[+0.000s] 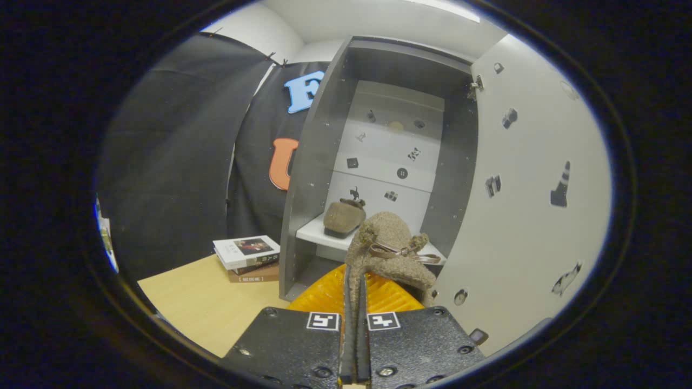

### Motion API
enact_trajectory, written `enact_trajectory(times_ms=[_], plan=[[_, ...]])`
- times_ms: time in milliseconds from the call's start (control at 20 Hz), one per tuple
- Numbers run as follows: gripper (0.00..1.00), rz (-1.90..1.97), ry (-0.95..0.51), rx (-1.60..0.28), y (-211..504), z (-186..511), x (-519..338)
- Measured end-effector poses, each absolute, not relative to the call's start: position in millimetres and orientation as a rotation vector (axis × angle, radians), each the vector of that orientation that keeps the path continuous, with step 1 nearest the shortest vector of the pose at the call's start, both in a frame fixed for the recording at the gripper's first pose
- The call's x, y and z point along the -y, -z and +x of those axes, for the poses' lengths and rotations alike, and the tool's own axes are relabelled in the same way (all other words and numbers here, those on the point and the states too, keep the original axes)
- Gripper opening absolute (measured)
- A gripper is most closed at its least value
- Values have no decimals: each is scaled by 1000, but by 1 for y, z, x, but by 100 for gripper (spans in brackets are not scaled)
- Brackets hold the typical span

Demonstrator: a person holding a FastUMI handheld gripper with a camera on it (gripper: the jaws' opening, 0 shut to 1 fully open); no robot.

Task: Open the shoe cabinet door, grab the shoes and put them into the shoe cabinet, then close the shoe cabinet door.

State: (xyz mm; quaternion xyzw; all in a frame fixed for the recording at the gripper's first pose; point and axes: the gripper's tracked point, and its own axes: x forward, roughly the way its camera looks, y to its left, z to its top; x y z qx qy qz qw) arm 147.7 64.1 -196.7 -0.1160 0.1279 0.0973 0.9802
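My gripper [354, 281] is shut on the edge of a brown fuzzy shoe [390, 249] with a ribbon bow, which hangs just ahead of the fingers. Beyond it stands the grey shoe cabinet [319, 162], and its white door [519, 216] is swung wide open to the right. A second brown shoe [343, 217] rests on the white lower shelf [313, 231] inside, toward the left. The held shoe is in front of the shelf's right part, still outside the cabinet opening.
A stack of books [247, 258] lies on the wooden table [205, 308] left of the cabinet. An orange ribbed object [330, 294] sits under the held shoe, by the cabinet's base. Small stickers dot the door and the cabinet's back panel.
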Motion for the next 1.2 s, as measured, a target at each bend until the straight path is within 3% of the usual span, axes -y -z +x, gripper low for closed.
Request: enact_trajectory(times_ms=[450,750,1200], plan=[[6,-294,-117,-335,147,289,-60],[6,-434,-93,-407,197,383,-51],[9,-508,-97,-421,246,459,-31]])
